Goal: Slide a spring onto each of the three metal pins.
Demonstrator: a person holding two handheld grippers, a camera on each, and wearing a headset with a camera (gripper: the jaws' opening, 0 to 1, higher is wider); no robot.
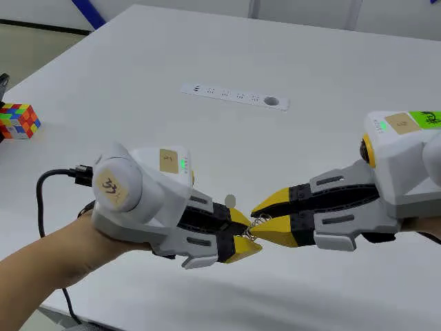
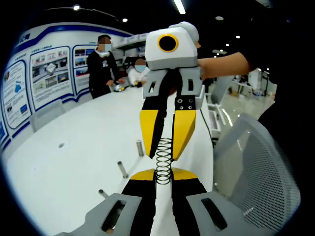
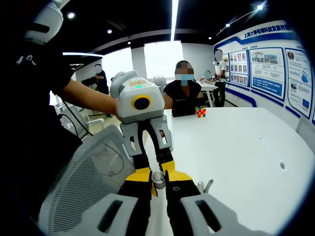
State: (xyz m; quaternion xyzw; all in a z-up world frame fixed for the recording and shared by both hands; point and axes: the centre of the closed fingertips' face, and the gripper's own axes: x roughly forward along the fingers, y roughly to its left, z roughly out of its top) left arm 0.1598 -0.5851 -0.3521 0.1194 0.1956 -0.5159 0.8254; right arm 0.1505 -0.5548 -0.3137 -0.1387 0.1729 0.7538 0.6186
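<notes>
Black cable (image 1: 43,196) loops at the lower left edge of the head view, behind the left gripper (image 1: 245,236). That gripper's yellow-tipped fingers are closed on the near end of a thin steel-wire spring (image 1: 256,223), just below the frame's centre. The right gripper (image 1: 255,222) reaches in from the right edge. Its fingers stand narrowly on either side of the same spring; I cannot tell whether they pinch it. The spring hangs above the table (image 1: 138,110) and sits on no pin. Just beyond the tips stands one short metal pin (image 1: 230,201). In the left gripper view three pins (image 2: 121,168) stand upright in a slanting row at lower left, and a grey mesh chair back (image 2: 256,167) fills the right. Smooth white tabletop lies open above the grippers. Further up lies a flat white power strip (image 1: 234,96), with a coloured puzzle cube (image 1: 18,121) at the left edge.
</notes>
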